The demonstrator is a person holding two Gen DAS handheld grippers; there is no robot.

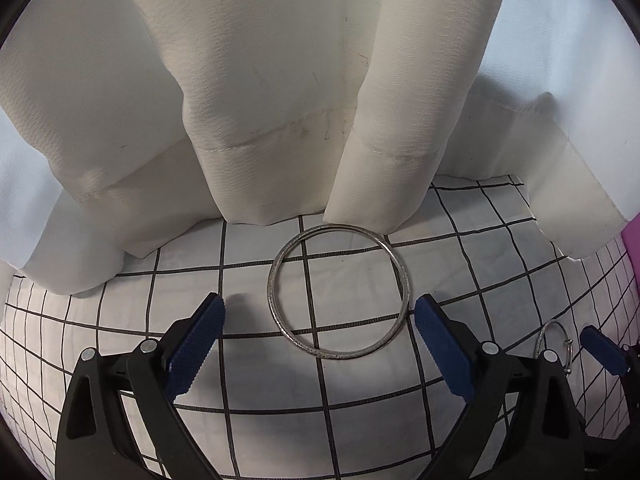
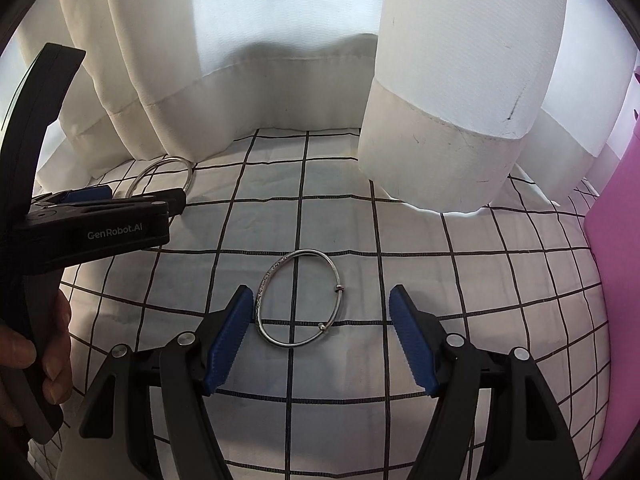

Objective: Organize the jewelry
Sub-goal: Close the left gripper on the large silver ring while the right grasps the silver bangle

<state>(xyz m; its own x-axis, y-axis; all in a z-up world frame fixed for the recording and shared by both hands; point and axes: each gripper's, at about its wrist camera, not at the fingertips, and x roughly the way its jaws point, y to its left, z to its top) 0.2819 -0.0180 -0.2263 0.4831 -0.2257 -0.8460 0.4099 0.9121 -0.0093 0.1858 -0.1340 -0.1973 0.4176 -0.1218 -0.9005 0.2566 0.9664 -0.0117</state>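
A large plain silver bangle (image 1: 338, 291) lies flat on the checked cloth (image 1: 360, 400), between and just ahead of my open left gripper (image 1: 318, 322); it also shows at the far left of the right wrist view (image 2: 168, 176). A smaller silver bangle with two beads (image 2: 299, 298) lies flat between the blue pads of my open right gripper (image 2: 320, 312); part of it shows in the left wrist view (image 1: 554, 342). Both grippers are empty. The left gripper's body (image 2: 96, 220) shows at left in the right wrist view.
White curtain folds (image 1: 260, 100) hang down onto the cloth just behind the bangles. A pink object (image 2: 618, 260) stands at the right edge. The person's hand (image 2: 36, 352) holds the left gripper's handle.
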